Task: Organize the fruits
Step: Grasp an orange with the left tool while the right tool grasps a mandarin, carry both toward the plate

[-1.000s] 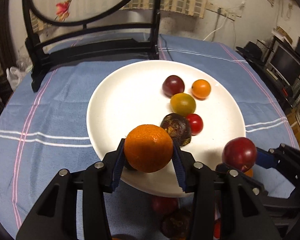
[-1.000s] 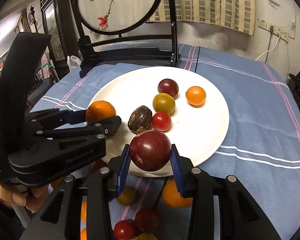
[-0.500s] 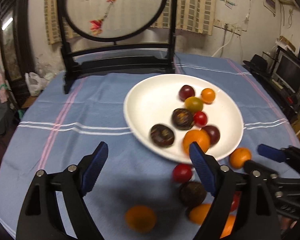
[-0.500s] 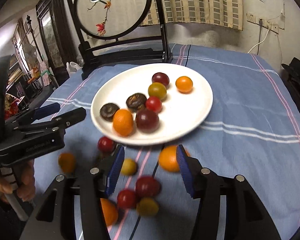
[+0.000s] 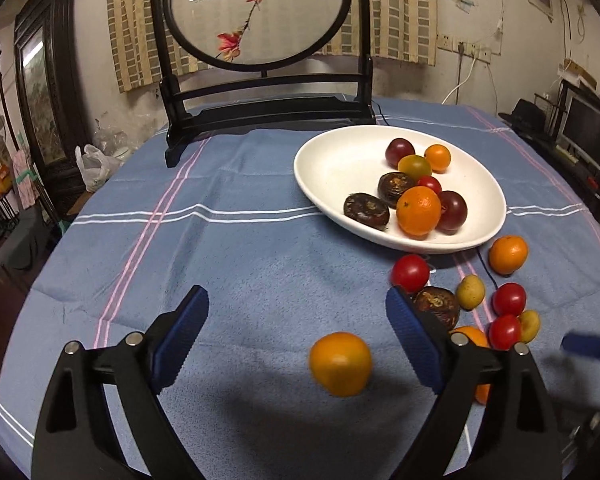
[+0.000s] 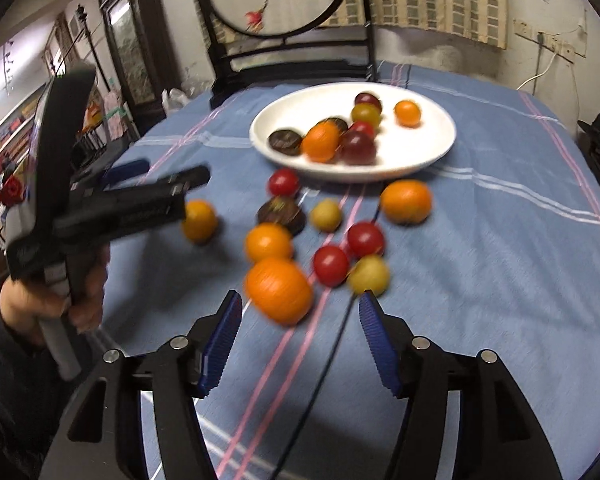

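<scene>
- The left gripper [image 5: 296,344] is seen with its jaws spread wide; they have just been opening, and nothing is pinched between them.
- A small orange fruit [image 5: 340,364] is seen on the blue cloth [image 5: 220,264] between the left jaws, nearer the right one, touched by neither.
- The right gripper [image 6: 300,338] is seen with its jaws parted about halfway; they too have just been opening, and nothing is gripped.
- A blurred orange [image 6: 279,290] is seen just ahead of the right jaws, nearer the left one, on the cloth.
- A white plate [image 5: 332,168] is set toward the far right of the surface, in front of a round painted screen [image 5: 256,8] at the far edge.
- Eight fruits are held on the plate, bunched toward its right side: a large orange [image 5: 418,211] near the front rim, two dark brown fruits [image 5: 366,211] beside it, a dark plum [image 5: 453,211], and smaller red, yellow-green, purple and orange ones behind.
- Loose fruits are scattered on the cloth near the plate's front rim, toward the near right edge: red tomatoes [image 5: 410,273], a brown fruit [image 5: 436,306], small yellow ones [image 5: 470,292] and an orange [image 5: 508,254].
- In the right wrist view, the left gripper's handle is seen clasped by a hand [image 6: 56,304] at the left edge of the surface.
</scene>
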Demonstrator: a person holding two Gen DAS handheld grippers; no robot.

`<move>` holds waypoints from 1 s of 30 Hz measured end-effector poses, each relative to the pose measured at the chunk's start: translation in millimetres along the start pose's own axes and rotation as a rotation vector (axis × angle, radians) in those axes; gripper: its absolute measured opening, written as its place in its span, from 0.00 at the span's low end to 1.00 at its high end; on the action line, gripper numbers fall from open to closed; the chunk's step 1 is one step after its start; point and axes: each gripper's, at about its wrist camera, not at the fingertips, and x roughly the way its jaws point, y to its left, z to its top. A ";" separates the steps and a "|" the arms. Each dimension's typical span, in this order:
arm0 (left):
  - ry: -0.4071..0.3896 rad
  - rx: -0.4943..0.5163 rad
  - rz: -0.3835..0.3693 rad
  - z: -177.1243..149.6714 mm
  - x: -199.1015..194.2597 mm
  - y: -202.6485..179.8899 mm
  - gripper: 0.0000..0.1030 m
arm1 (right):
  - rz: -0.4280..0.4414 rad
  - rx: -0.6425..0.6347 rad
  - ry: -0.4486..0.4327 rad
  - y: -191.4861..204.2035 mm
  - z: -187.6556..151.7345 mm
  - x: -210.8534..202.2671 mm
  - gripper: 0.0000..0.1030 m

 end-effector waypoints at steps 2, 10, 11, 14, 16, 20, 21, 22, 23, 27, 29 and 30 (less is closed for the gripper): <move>-0.028 -0.038 -0.028 -2.9 0.2 8.2 0.85 | -0.005 -0.013 0.023 8.7 -5.4 5.7 0.60; 0.031 -0.090 -0.098 -2.8 11.0 16.2 0.85 | -0.054 0.000 0.092 23.8 2.5 45.1 0.60; 0.040 -0.089 -0.105 -3.5 12.9 15.5 0.85 | -0.067 -0.007 0.098 25.7 4.0 49.1 0.56; 0.056 -0.077 -0.119 -5.5 14.7 11.3 0.85 | -0.104 -0.010 0.078 24.8 5.4 52.1 0.42; 0.056 -0.065 -0.116 -6.2 14.4 9.2 0.85 | -0.059 0.020 0.053 16.9 2.6 49.6 0.42; 0.072 -0.044 -0.145 -9.6 13.3 2.9 0.85 | 0.011 0.066 0.009 1.9 2.5 36.2 0.42; 0.081 -0.031 -0.154 -10.9 13.8 -0.4 0.85 | 0.016 0.073 -0.011 -0.9 3.5 32.0 0.42; 0.087 -0.021 -0.157 -12.2 14.2 -2.6 0.86 | 0.016 0.088 -0.041 -6.0 4.0 25.2 0.42; 0.098 -0.009 -0.162 -13.9 15.4 -5.6 0.86 | 0.015 0.102 -0.057 -9.8 4.5 21.4 0.42; 0.152 0.022 -0.191 -21.2 22.0 -15.7 0.85 | 0.024 0.165 -0.091 -25.6 4.5 13.9 0.42; 0.153 0.059 -0.181 -23.7 23.7 -21.7 0.77 | 0.030 0.186 -0.086 -28.9 3.7 15.8 0.42; 0.161 0.074 -0.181 -25.6 25.6 -24.1 0.67 | 0.036 0.193 -0.085 -29.8 3.4 16.2 0.42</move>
